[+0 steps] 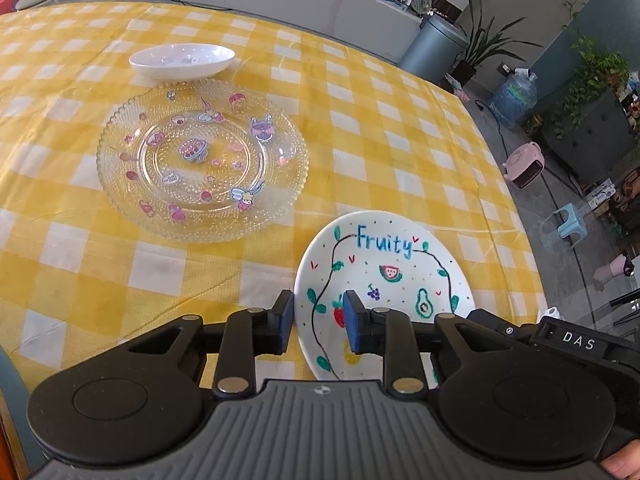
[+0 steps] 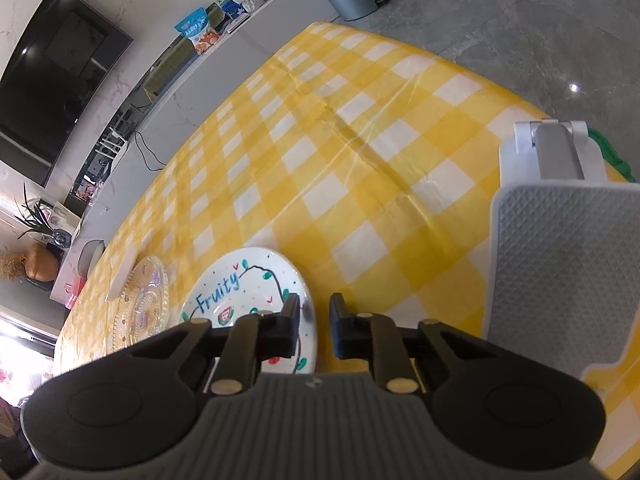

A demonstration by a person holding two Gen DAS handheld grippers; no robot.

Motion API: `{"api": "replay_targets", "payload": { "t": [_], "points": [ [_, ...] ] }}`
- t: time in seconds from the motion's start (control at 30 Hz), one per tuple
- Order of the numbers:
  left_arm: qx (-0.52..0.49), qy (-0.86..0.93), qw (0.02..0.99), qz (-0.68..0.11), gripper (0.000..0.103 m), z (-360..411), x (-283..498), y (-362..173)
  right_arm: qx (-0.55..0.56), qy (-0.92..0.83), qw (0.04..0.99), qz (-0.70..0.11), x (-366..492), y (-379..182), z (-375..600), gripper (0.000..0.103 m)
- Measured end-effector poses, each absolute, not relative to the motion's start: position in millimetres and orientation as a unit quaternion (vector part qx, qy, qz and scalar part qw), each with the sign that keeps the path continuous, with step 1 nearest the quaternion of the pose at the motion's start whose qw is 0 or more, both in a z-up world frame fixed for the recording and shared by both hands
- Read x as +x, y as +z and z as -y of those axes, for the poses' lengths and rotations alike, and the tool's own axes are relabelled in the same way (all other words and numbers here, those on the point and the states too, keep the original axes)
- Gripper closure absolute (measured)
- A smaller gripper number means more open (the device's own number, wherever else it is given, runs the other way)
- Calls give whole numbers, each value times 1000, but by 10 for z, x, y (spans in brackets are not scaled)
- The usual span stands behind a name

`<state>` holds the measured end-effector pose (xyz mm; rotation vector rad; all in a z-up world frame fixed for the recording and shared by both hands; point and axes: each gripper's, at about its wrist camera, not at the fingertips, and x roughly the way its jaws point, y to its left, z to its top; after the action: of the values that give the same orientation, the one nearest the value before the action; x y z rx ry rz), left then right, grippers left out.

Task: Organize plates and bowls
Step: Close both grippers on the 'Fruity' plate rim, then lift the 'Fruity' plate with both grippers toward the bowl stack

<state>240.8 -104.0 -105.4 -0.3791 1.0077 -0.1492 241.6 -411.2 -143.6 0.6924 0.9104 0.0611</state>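
Observation:
A white plate (image 1: 384, 280) with "Fruity" and fruit drawings lies flat near the table's front right. My left gripper (image 1: 320, 320) straddles its left rim: one blue pad sits outside the rim, the other over the plate, and a gap shows between them. My right gripper (image 2: 316, 322) straddles the right rim of the same plate (image 2: 248, 288), with its jaws narrow and a strip of cloth showing beside the rim. A clear glass plate (image 1: 202, 160) with cartoon stickers lies further left. Behind it sits a shallow white dish (image 1: 182, 60).
The yellow checked tablecloth (image 1: 400, 140) covers the table, whose edge curves close on the right. A white stand with a grey textured pad (image 2: 560, 272) rises just right of my right gripper. On the floor beyond are a bin (image 1: 434, 48), a water jug, plants and a small stool.

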Motion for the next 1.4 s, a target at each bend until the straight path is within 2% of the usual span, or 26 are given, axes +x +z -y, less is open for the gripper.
{"api": "replay_targets", "payload": {
  "t": [0.07, 0.23, 1.07, 1.4],
  "points": [
    [-179, -71, 856, -480, 76, 1041, 2411, -1052, 333, 33, 835, -436, 2429, -1457, 4105, 96],
    [-178, -62, 855, -482, 88, 1019, 2436, -1058, 324, 33, 839, -437, 2429, -1442, 4072, 96],
    [-162, -63, 879, -444, 89, 924, 1906, -607, 339, 42, 819, -461, 1956, -1229, 3986, 96],
    [-160, -52, 879, -446, 89, 788, 1629, -564, 299, 52, 822, -482, 1822, -1095, 3784, 96]
  ]
}}
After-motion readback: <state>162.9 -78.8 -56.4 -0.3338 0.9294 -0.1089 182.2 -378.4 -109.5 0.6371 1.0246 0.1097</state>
